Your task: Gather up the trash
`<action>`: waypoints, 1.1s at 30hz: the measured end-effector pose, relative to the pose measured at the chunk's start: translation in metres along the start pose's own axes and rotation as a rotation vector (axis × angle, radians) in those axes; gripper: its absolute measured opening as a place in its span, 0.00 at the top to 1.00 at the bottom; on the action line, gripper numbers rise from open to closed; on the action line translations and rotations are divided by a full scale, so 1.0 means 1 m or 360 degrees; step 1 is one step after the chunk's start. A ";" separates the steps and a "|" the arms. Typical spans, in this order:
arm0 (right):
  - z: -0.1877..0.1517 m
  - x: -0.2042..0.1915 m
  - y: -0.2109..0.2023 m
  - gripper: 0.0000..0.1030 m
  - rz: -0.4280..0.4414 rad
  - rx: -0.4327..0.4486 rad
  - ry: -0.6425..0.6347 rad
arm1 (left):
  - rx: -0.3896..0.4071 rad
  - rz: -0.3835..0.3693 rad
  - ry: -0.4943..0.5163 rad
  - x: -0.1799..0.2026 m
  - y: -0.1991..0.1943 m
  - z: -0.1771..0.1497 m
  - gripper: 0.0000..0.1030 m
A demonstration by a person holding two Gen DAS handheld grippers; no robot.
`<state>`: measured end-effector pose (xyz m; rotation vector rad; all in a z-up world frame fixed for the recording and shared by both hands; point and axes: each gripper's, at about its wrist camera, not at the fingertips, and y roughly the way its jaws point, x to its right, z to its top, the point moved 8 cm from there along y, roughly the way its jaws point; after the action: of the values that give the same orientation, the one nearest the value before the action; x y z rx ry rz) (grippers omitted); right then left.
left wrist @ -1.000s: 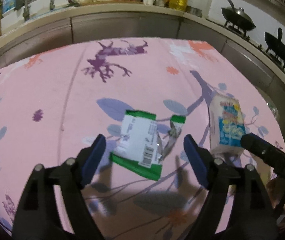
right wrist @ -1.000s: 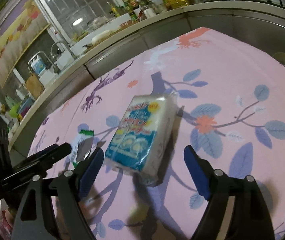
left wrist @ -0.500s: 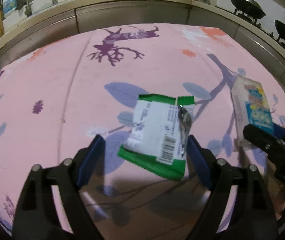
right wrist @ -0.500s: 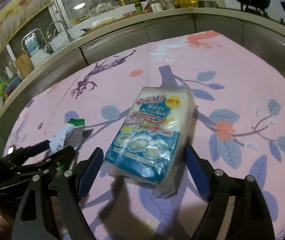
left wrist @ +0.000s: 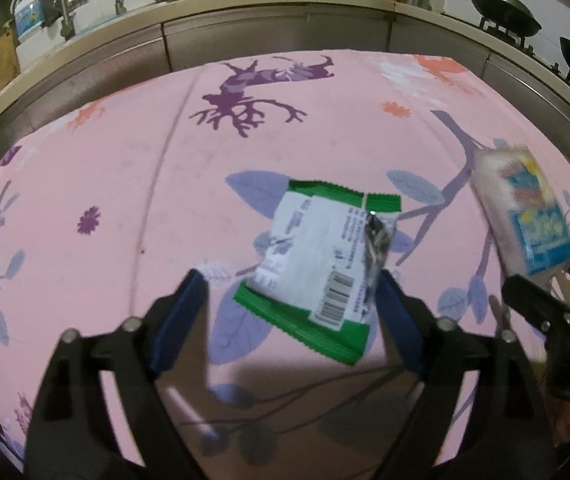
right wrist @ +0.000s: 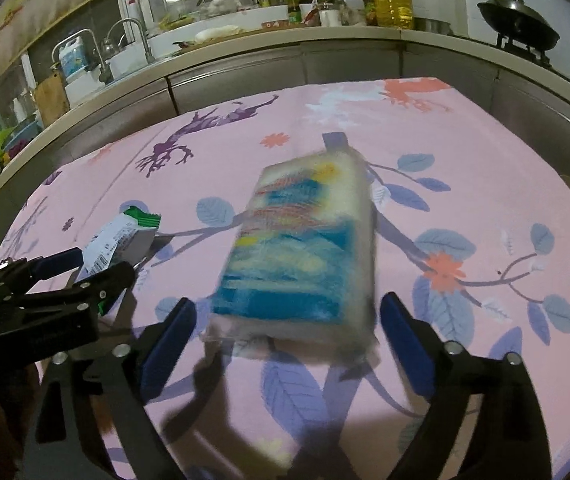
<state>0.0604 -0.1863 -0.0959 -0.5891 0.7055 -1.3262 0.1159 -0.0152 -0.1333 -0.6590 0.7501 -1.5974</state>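
Left gripper (left wrist: 291, 312) spread around green-edged wrapper (left wrist: 319, 266), right gripper (right wrist: 287, 338) spread around blue-printed packet (right wrist: 305, 256), both lying on pink tablecloth (left wrist: 125, 184); best to lower until pads straddle each before closing.

Green-white wrapper (left wrist: 317, 268) flat on cloth; blue-white packet (right wrist: 305, 256) well right.

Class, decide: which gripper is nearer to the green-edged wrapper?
Left. The left gripper straddles the green-edged wrapper, jaws open; the right gripper is off to its right, around the blue packet.
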 end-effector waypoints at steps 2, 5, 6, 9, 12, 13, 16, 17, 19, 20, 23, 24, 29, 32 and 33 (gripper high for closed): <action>0.001 0.000 0.000 0.08 0.0024 -0.0001 0.0022 | -0.0002 0.0005 -0.0014 -0.004 0.001 0.000 0.13; 0.001 0.003 -0.003 0.06 0.0096 0.0025 0.0108 | 0.0001 -0.0014 0.0005 -0.007 0.001 -0.002 0.12; 0.001 0.004 -0.004 0.06 0.0113 0.0035 0.0122 | 0.0004 -0.0020 0.0019 -0.007 0.001 -0.003 0.12; 0.000 0.003 -0.005 0.05 0.0132 0.0039 0.0120 | -0.0003 -0.0031 0.0046 -0.007 0.000 -0.006 0.05; 0.003 0.009 -0.008 0.05 0.0219 0.0073 0.0228 | 0.0002 -0.0047 0.0061 -0.007 -0.002 -0.007 0.05; 0.003 0.011 -0.009 0.05 0.0245 0.0094 0.0260 | -0.0001 -0.0051 0.0071 -0.007 -0.003 -0.007 0.05; 0.003 0.009 -0.011 0.05 0.0257 0.0062 0.0209 | -0.0009 -0.0048 0.0071 -0.010 -0.005 -0.010 0.05; 0.002 0.007 -0.012 0.05 0.0241 0.0054 0.0189 | -0.0007 -0.0050 0.0062 -0.012 -0.007 -0.012 0.05; 0.000 0.008 -0.015 0.05 0.0207 0.0077 0.0209 | -0.0011 -0.0052 0.0039 -0.017 -0.010 -0.015 0.05; -0.002 0.008 -0.017 0.05 0.0190 0.0089 0.0231 | -0.0006 -0.0058 0.0023 -0.020 -0.013 -0.016 0.05; -0.001 0.009 -0.019 0.05 0.0152 0.0077 0.0257 | 0.0075 -0.0056 -0.0013 -0.031 -0.026 -0.012 0.05; 0.001 0.008 -0.019 0.05 0.0149 0.0082 0.0246 | 0.0094 -0.0060 -0.0008 -0.032 -0.029 -0.009 0.05; 0.014 0.005 -0.021 0.05 0.0114 0.0126 0.0180 | 0.0108 -0.0131 0.0044 -0.020 -0.023 0.010 0.05; 0.019 0.000 -0.012 0.05 0.0087 0.0089 0.0124 | 0.0091 -0.0114 0.0107 -0.009 -0.011 0.019 0.06; 0.020 0.001 -0.011 0.05 0.0081 0.0078 0.0122 | 0.0074 -0.0100 0.0118 -0.007 -0.007 0.019 0.08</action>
<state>0.0684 -0.1889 -0.0751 -0.4802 0.7441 -1.3207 0.1273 -0.0092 -0.1154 -0.5975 0.7507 -1.6992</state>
